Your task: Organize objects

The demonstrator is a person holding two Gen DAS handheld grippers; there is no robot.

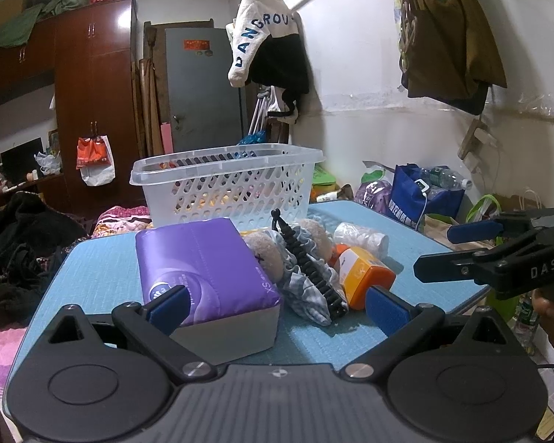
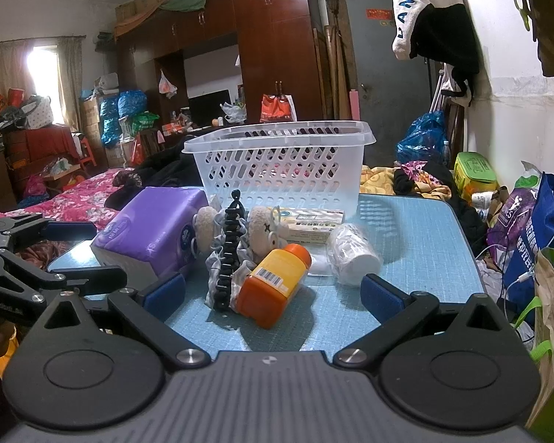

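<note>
A clear perforated basket (image 1: 225, 181) (image 2: 280, 170) stands at the far side of the blue table (image 1: 406, 243) (image 2: 417, 236). In front of it lie a purple tissue pack (image 1: 203, 273) (image 2: 151, 229), a plush toy in checked cloth (image 1: 295, 258) (image 2: 255, 232) with a black clip (image 1: 314, 269) (image 2: 229, 254) across it, an orange bottle (image 1: 365, 277) (image 2: 273, 284), a white roll (image 1: 362, 238) (image 2: 352, 254) and a flat white box (image 2: 310, 225). My left gripper (image 1: 275, 306) is open at the pack's near end. My right gripper (image 2: 273, 293) is open around the bottle's near end, touching nothing.
The right gripper (image 1: 472, 247) shows in the left wrist view at the right; the left gripper (image 2: 66, 254) shows in the right wrist view at the left. Bags (image 2: 528, 229) crowd the table's right edge. A bed with clothes (image 2: 77, 199) lies left. A wardrobe (image 2: 269, 44) stands behind.
</note>
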